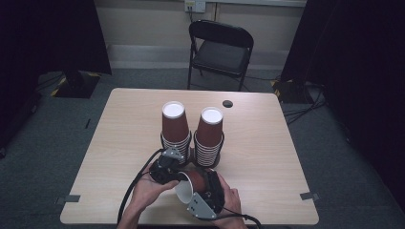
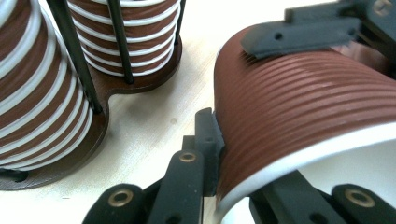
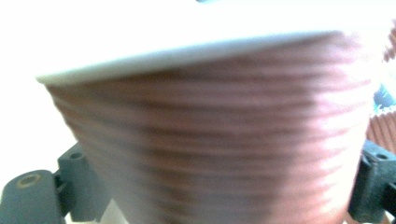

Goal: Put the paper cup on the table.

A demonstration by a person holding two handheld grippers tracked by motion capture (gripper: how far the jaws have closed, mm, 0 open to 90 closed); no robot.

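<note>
The cup is gripped sideways by both the left gripper and right gripper, rim toward the person

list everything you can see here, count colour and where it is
loose cup: one, brown ribbed, white inside, lying on its side at the near table edge, held between both hand-held grippers
cup stacks: two, brown with white rims, side by side mid table
stack holder: one, brown base with thin black rods, under the stacks
table: one, light wood
table hole: one, dark, far side
folding chair: one, black, behind the table
wall socket: one, white, on the far wall
curtains: black, both sides
left hand-held gripper: black, on the cup's rim
right hand-held gripper: black, around the cup's body
hands: two, at the bottom edge
</note>
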